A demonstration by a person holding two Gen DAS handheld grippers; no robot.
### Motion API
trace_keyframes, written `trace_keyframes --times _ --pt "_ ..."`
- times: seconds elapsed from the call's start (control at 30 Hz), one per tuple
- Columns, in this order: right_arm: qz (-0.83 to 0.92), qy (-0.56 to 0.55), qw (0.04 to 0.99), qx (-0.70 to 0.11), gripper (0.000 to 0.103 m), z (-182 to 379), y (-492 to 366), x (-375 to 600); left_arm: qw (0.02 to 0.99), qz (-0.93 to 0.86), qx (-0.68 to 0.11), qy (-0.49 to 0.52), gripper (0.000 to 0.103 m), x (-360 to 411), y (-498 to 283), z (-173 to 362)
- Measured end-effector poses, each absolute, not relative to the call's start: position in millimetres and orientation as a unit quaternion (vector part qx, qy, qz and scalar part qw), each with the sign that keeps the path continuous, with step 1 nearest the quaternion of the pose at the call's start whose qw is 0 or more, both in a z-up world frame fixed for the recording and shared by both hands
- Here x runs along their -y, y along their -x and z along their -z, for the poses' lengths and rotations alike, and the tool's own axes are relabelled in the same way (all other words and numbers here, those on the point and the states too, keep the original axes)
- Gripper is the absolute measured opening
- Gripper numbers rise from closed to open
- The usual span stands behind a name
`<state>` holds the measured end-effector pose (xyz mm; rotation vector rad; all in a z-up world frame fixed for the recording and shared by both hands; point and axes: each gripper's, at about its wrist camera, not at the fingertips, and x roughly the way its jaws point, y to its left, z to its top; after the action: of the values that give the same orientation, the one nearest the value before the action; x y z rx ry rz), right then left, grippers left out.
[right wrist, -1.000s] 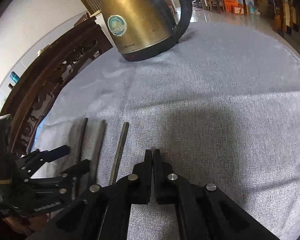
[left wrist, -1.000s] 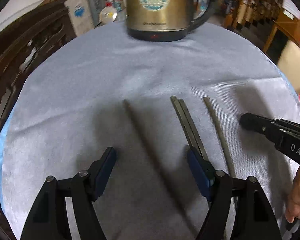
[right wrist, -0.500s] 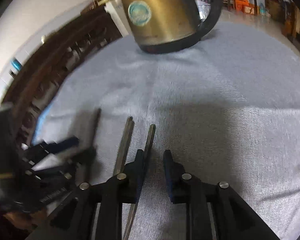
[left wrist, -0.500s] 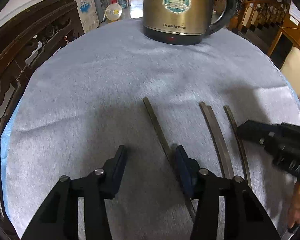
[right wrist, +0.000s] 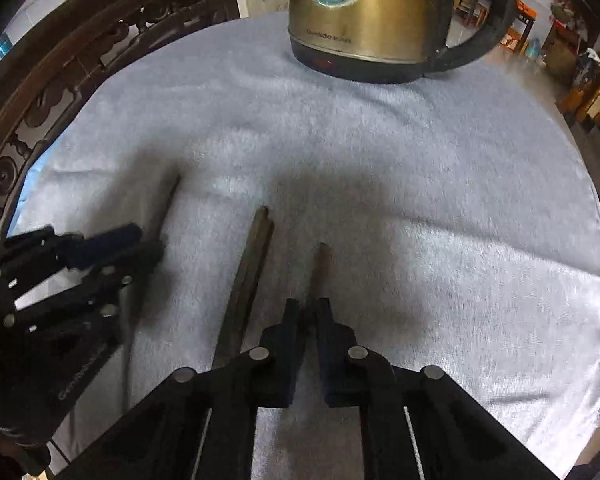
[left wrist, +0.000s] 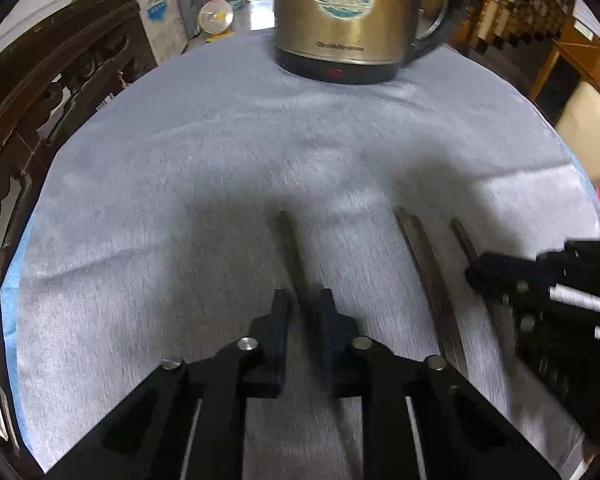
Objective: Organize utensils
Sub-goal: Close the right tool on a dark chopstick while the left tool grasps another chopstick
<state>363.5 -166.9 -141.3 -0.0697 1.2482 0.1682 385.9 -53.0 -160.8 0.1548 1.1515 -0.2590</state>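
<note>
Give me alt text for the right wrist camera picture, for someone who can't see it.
The right gripper pinches one dark chopstick lying on a grey tablecloth, a pair of chopsticks just left of it. Farther left, the left gripper closes on another chopstick; a brass-coloured electric kettle stands behind.

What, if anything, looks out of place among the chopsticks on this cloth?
Nothing looks spilled or broken. The odd part is the grouping: only the middle pair lies together on the cloth, while the left single chopstick and the right single chopstick lie apart, one on each side, unpaired.
</note>
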Motion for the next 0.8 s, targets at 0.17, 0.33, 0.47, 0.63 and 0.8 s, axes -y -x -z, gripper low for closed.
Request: trace_keyframes --times 0.17,0.33,0.47,0.63,0.8 --pt "-0.061 0.024 0.802 -0.594 0.007 142.9 -354.1 188.4 0.82 0.141 -0.55 -0.073 0.013 43.5 -363.6 159.3" --pt "-0.074 -0.014 0.782 -0.619 0.009 144.5 -351.9 203.9 0.802 0.155 -0.575 -0.033 0.021 33.3 -372.1 156.8" --pt "-0.076 -0.004 0.772 -0.631 0.009 146.1 -356.0 205.6 0.807 0.137 -0.573 -0.038 0.032 34.9 -381.4 157.0" --pt "-0.077 0.031 0.779 -0.621 0.008 148.6 -360.4 187.2 0.817 0.125 -0.56 -0.057 0.024 48.2 -392.7 160.0" --pt "-0.081 0.022 0.786 -0.612 0.007 149.1 -354.3 186.2 0.824 0.129 -0.548 -0.061 0.006 53.7 -384.9 158.4"
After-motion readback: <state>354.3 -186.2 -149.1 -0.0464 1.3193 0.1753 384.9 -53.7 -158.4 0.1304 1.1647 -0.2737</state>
